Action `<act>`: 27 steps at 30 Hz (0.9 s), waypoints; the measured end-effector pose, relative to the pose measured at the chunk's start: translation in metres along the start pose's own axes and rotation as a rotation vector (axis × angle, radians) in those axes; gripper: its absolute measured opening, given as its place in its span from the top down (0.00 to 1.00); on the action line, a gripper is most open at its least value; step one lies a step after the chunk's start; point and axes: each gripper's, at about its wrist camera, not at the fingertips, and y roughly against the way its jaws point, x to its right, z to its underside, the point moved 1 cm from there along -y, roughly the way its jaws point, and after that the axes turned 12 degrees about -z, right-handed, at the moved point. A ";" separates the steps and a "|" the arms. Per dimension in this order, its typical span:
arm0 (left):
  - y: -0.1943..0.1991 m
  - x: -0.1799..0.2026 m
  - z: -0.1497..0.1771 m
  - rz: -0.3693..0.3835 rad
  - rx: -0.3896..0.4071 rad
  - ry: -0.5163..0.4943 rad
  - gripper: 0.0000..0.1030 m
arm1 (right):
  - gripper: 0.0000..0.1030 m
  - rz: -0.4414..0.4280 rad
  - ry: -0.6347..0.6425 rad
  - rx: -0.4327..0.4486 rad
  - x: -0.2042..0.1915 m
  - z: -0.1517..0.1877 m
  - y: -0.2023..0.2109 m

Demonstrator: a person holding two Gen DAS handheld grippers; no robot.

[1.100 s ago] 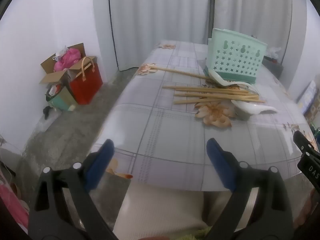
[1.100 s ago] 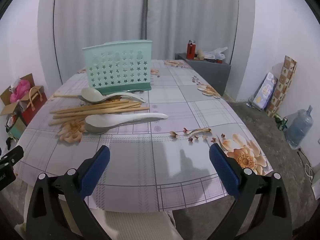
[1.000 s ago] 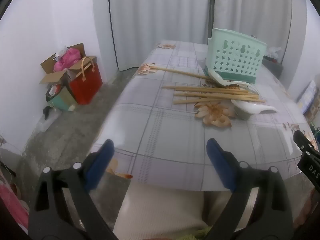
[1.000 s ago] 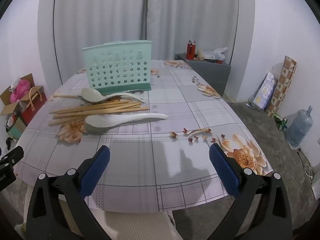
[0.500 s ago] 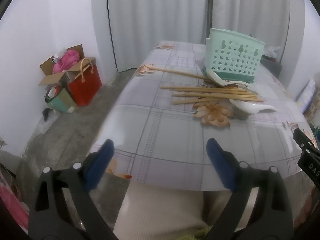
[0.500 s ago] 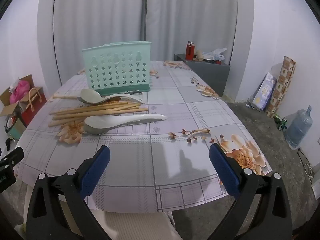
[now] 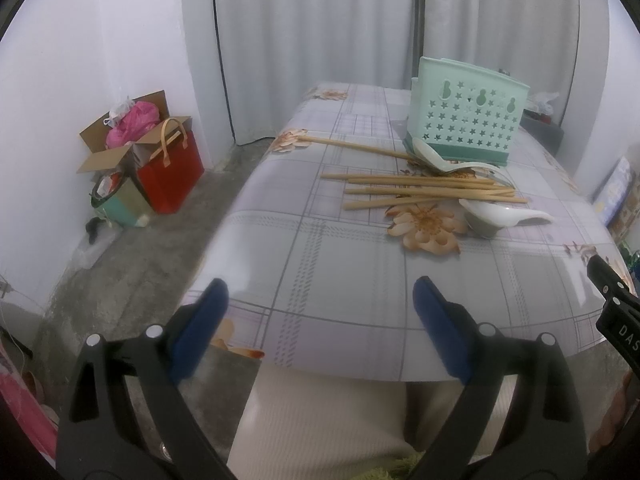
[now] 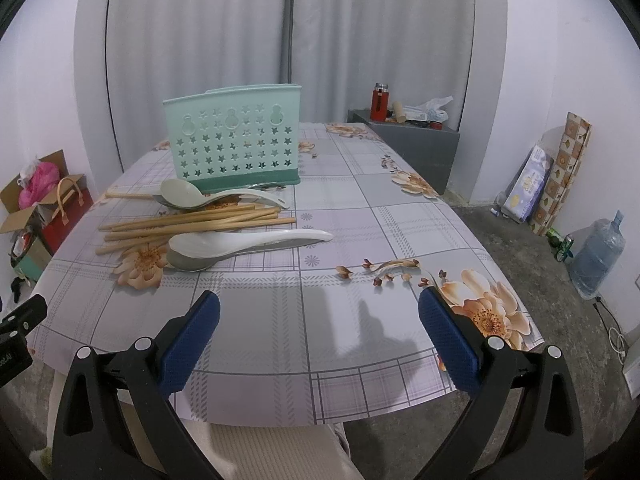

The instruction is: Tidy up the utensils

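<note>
Both jaws gape wide and empty, left gripper (image 7: 320, 312) and right gripper (image 8: 320, 322) poised at the table's near edge, facing loose bamboo chopsticks (image 8: 192, 222) and white plastic spoons (image 8: 244, 242) lying before the mint-green star-perforated plastic holder (image 8: 234, 144).

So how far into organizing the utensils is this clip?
Nothing looks done yet. The chopsticks, the white spoon and the grey spoon all lie loose on the table in front of the green holder; nothing shows above its rim. Nothing is in hand: the left tongs and right tongs are open and empty at the near edge. All the sorting remains.
</note>
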 end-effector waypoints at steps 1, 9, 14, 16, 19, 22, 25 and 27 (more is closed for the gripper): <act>0.000 0.000 0.000 -0.001 0.001 0.000 0.13 | 0.06 0.000 0.000 -0.001 0.001 0.000 0.000; 0.002 0.002 -0.001 -0.001 0.002 -0.001 0.13 | 0.06 0.000 0.000 0.002 0.000 0.000 0.000; 0.003 0.002 -0.001 -0.002 0.003 -0.002 0.13 | 0.06 0.001 0.000 0.003 0.001 0.000 -0.001; 0.002 0.002 -0.001 -0.002 0.004 -0.002 0.13 | 0.06 0.000 -0.001 0.002 0.000 -0.001 0.000; 0.002 0.002 -0.001 -0.002 0.003 -0.002 0.13 | 0.06 0.000 0.000 0.002 0.001 -0.002 0.000; 0.002 0.002 -0.001 -0.002 0.004 -0.002 0.13 | 0.06 0.000 0.000 0.003 0.001 -0.001 0.000; 0.002 0.003 -0.001 0.003 0.006 -0.002 0.13 | 0.06 -0.001 -0.001 0.003 0.001 -0.002 0.000; 0.004 0.003 -0.001 0.011 0.005 -0.002 0.13 | 0.06 0.000 -0.001 0.003 0.000 -0.001 -0.001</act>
